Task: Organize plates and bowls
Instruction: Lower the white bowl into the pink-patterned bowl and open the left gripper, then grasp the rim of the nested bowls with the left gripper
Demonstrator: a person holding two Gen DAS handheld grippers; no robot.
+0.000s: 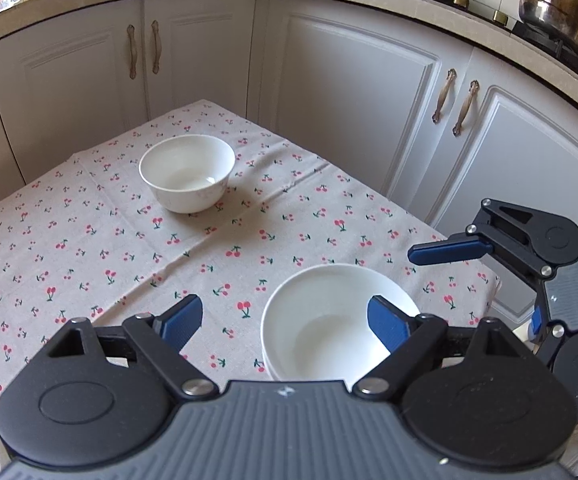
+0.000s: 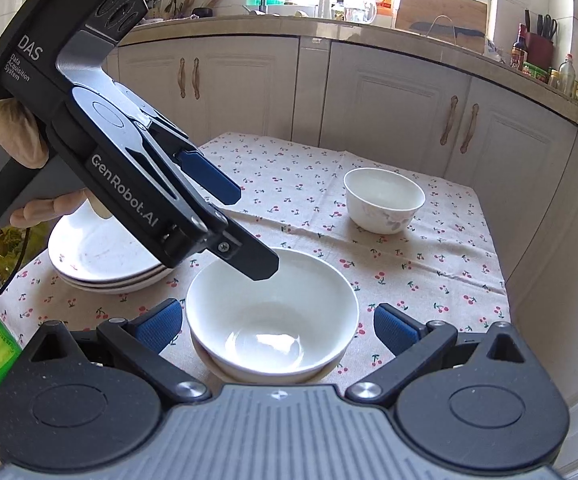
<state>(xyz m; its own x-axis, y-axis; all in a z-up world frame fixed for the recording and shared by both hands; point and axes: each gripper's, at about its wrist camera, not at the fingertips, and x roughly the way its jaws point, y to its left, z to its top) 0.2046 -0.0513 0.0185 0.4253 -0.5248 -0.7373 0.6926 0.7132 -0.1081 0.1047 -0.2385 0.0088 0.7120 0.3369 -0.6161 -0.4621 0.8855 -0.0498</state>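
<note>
Right gripper [image 2: 277, 322]: jaws are spread as wide as they go, one pad on each side of the bowl stack and clear of its rim; nothing is grasped.
Bowl stack [image 2: 273, 312]: two white bowls are nested directly ahead of the right gripper, between its pads. The top bowl seems seated in the lower one, though how squarely cannot be judged.
Left gripper [image 1: 285, 322]: jaws are parted about halfway and nothing is held. Its right pad [image 1: 387, 326] is seen over the bowl stack's interior, its left pad over the cloth. From the right wrist view one of its fingers hangs just above the far rim of the stack; contact cannot be confirmed.
Risk at the stack: the rim could be clipped by the left finger as it is drawn away, and the top bowl rocked or slid off. A tug on the cloth would do the same.
Plate stack [image 2: 101, 264]: white plates are piled to the left of the right gripper, under the left tool, close to the table edge; a knock from the tool body could push them over.
Cherry tablecloth [image 1: 89, 240]: creased and loose, so a dragged bowl could be snagged.
Lone bowl [image 1: 187, 178]: it stands upright well beyond both grippers, still to be gathered. Being deep and glossy, it could slip from a rim pinch and chip the stack if lowered off-centre.
</note>
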